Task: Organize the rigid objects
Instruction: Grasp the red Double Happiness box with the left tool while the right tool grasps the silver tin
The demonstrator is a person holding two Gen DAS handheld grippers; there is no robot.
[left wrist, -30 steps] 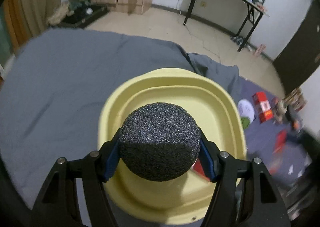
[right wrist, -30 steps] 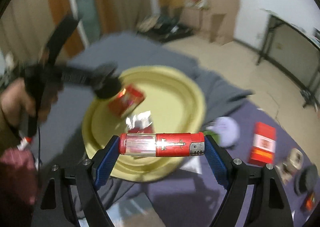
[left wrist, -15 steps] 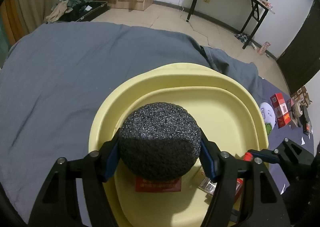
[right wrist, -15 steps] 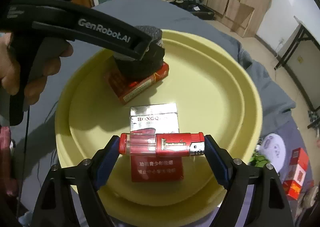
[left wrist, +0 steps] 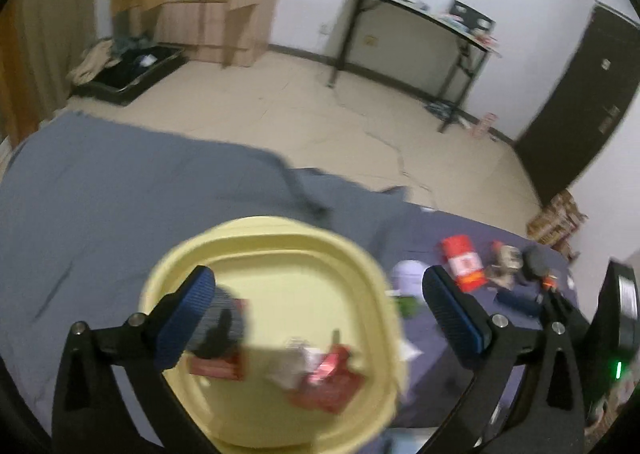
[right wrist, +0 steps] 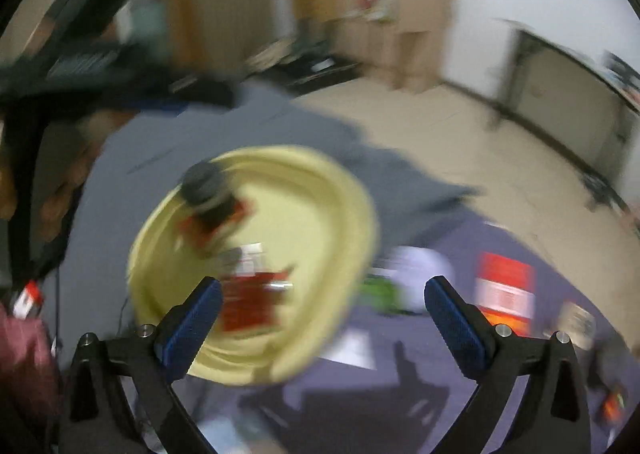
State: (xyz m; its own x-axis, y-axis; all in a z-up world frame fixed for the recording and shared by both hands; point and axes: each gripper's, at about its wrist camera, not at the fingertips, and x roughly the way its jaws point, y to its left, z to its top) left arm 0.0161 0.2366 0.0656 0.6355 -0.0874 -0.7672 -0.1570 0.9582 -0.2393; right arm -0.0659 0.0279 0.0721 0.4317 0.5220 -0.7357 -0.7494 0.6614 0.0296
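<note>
Low in the left wrist view, the left gripper [left wrist: 318, 292] has just spread wide, empty, over a smooth yellow tray [left wrist: 372, 278] holding a rough dark foam puck [left wrist: 230, 310].

Right view: right gripper [right wrist: 322, 302] likewise just opened, empty; only here a hand [right wrist: 60, 189] shows, upper left.

Wide open grey bedsheet [left wrist: 120, 189] lies left of the yellow tray [left wrist: 372, 282], nothing on it, easy passage there. Inside the tray, the black foam ball [right wrist: 202, 183], red packs [left wrist: 324, 390] and lighter crowd the near half; the far half is bare. Right of the tray, a red box [right wrist: 504, 290] and small clutter [left wrist: 516, 270] block the purple cloth [right wrist: 360, 386].
</note>
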